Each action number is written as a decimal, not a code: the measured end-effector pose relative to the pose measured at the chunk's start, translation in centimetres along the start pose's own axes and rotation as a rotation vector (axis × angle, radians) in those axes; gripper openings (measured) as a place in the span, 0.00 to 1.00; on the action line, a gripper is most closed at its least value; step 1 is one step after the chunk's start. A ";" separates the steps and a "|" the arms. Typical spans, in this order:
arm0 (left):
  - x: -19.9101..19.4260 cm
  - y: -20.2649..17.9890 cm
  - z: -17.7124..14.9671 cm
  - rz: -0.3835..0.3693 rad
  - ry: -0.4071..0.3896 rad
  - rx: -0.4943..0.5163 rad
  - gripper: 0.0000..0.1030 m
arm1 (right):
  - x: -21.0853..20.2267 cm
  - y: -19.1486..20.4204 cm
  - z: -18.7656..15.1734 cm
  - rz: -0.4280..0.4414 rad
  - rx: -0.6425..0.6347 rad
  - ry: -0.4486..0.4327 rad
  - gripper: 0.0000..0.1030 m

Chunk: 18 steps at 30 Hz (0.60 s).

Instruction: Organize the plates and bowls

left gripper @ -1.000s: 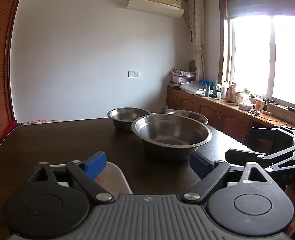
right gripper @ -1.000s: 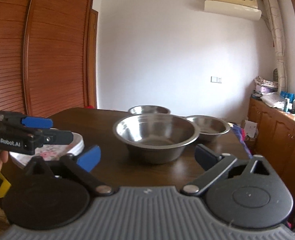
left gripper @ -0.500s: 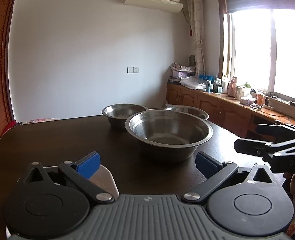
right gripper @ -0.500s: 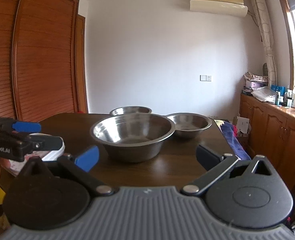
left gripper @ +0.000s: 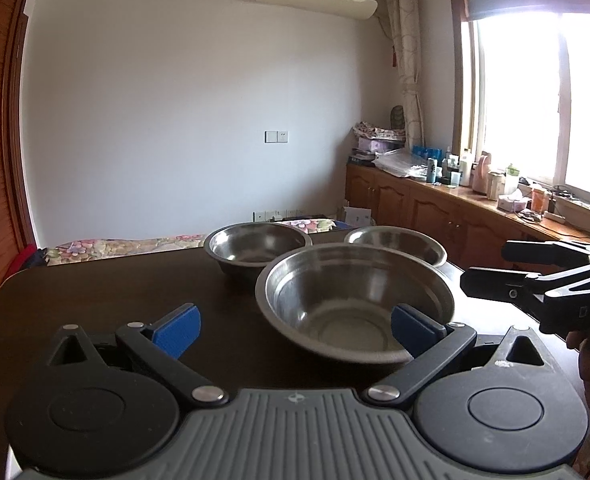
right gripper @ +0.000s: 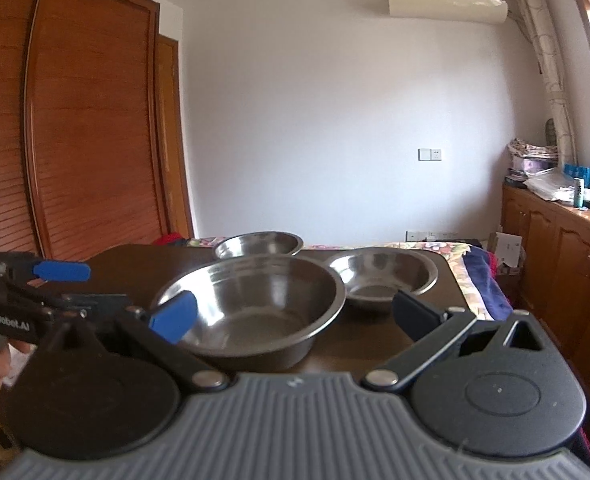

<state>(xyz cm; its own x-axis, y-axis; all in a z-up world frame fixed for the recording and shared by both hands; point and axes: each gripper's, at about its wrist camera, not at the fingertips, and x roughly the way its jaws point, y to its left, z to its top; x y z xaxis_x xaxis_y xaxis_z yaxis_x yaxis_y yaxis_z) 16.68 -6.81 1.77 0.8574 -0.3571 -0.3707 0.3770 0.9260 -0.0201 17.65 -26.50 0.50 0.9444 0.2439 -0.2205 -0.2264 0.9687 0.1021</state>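
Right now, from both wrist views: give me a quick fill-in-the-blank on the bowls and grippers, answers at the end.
1. The dark table holds ___ steel bowls.
2. The large bowl stands ___ to the cameras of them all.
3. The left gripper and the right gripper are both ___.
4. On the wall above hangs an air ___.

Missing words: three; nearest; open; conditioner

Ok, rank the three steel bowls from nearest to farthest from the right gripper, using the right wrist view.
1. Large bowl, directly ahead of the right gripper.
2. Shallow bowl, behind it to the right.
3. Far bowl, at the back, slightly left.
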 end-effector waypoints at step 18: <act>4.5 0.2 0.6 -0.017 0.158 -0.068 0.88 | 6.7 -3.7 0.5 0.143 0.080 0.241 0.65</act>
<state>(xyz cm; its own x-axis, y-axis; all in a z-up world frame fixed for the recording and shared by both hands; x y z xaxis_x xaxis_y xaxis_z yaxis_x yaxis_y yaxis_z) 20.85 -8.29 0.70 0.7832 -0.3543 -0.5109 0.3621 0.9279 -0.0883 24.94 -28.50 -0.91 0.8184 0.3909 -0.4213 -0.3244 0.9193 0.2228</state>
